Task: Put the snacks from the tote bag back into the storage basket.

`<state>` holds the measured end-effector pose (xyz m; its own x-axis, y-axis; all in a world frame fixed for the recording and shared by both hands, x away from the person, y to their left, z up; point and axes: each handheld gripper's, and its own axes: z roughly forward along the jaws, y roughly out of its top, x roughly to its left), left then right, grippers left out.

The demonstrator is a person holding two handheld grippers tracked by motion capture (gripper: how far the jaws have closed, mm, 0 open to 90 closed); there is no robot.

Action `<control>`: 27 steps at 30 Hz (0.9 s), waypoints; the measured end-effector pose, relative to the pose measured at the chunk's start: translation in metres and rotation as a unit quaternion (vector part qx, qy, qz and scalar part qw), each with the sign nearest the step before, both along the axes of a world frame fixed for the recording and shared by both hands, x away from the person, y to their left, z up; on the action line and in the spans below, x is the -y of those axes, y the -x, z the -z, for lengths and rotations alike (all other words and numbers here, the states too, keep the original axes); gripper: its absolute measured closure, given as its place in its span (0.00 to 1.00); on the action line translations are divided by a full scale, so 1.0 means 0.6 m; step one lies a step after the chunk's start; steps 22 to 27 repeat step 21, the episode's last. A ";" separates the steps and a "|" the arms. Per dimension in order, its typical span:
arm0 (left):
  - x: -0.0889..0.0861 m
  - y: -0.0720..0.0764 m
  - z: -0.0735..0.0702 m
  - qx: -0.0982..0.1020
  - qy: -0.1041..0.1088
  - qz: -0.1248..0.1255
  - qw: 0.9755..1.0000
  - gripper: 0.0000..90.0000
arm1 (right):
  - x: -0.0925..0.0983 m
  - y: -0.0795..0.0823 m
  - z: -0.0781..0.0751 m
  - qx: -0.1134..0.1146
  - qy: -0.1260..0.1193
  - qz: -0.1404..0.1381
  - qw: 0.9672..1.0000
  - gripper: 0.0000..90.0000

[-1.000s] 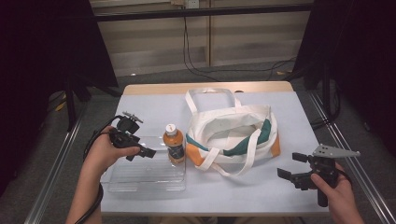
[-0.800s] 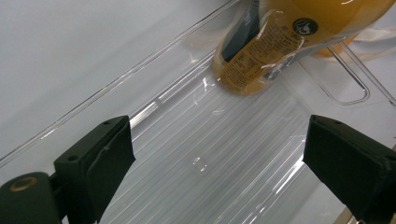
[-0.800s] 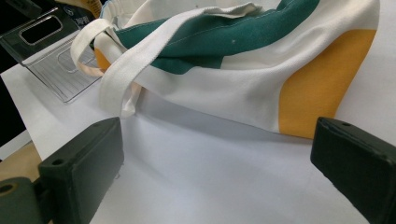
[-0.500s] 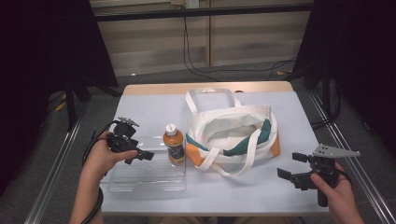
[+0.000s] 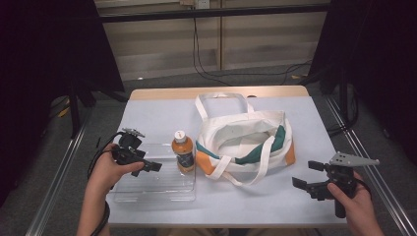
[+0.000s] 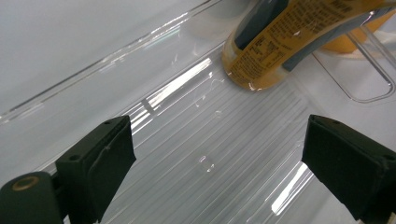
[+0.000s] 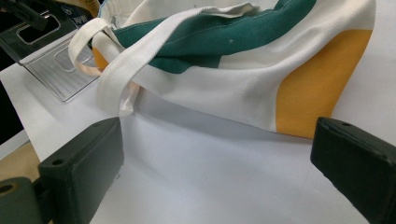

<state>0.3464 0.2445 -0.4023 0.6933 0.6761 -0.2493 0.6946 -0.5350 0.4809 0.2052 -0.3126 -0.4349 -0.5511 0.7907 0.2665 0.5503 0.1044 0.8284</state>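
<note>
Canvas, cream with a green band and orange corners, makes up the soft tote (image 5: 246, 142) slumped in the middle of the pale table (image 5: 305, 113) in the high view, its mouth open and its two flat straps looping out front and back. Just left of it an orange bottle (image 5: 183, 151) with a pale cap and a dark label stands upright at the right edge of a clear, ribbed plastic tray (image 5: 152, 184). The left gripper (image 5: 150, 165) hovers over that tray, jaws apart, pointing toward the bottle. The right gripper (image 5: 308, 175), topped by a grey three-cornered plate, sits near the table's right front, jaws apart and empty, aimed at the tote. In the left gripper view the blocky black jaws stand wide over the tray (image 6: 205, 154), whose glossy floor runs in fine parallel ridges; the bottle (image 6: 280, 42) rests its rounded base on it, the printed label wrapped around amber liquid. In the right gripper view the matte jaws spread wide over bare table (image 7: 210, 186), facing the tote (image 7: 261, 79), its woven cloth creased, one strap (image 7: 135, 60) draping down to the surface, the tray (image 7: 56, 65) beyond.
</note>
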 end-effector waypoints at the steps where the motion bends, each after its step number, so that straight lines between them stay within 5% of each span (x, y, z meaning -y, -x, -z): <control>1: -0.002 -0.001 0.001 0.000 -0.006 0.005 1.000 0.10 | 0.000 0.000 0.000 0.000 0.000 0.000 1.000 0.03; 27: -0.003 0.013 0.001 0.019 0.003 0.001 1.000 0.11 | -0.004 -0.004 -0.003 0.002 0.001 -0.006 1.000 0.03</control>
